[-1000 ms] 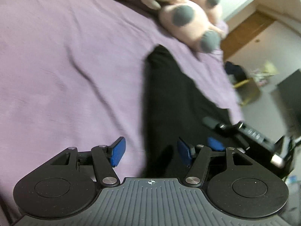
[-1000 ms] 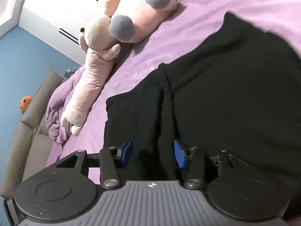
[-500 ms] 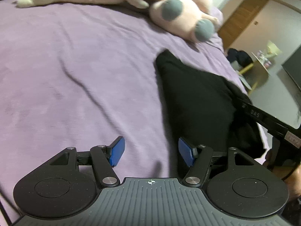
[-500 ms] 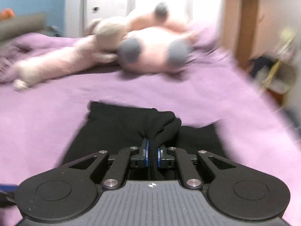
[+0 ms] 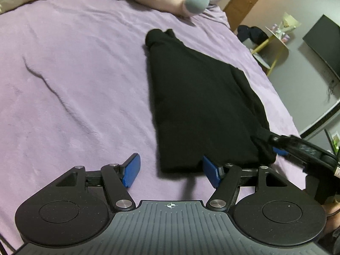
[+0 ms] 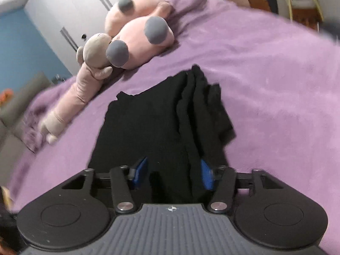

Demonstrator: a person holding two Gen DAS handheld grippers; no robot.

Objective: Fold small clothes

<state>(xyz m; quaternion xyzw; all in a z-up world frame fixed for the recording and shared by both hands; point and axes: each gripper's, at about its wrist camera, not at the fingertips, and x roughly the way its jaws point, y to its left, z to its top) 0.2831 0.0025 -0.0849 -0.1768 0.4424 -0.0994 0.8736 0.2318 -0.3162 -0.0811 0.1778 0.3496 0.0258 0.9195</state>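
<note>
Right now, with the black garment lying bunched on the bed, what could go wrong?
1. The right gripper has its jaws opening with bunched cloth between them. The garment may snag on a pad and drag when the gripper pulls away, spoiling the fold.
2. The left gripper is open over the garment's near corner and the blanket. Closing here might pinch the blanket too.

One black garment (image 5: 197,106) lies on one purple bed (image 5: 74,74). One pink plush toy (image 6: 131,42) is there. Two tools: left tool (image 5: 171,170), right tool (image 6: 173,175).
</note>
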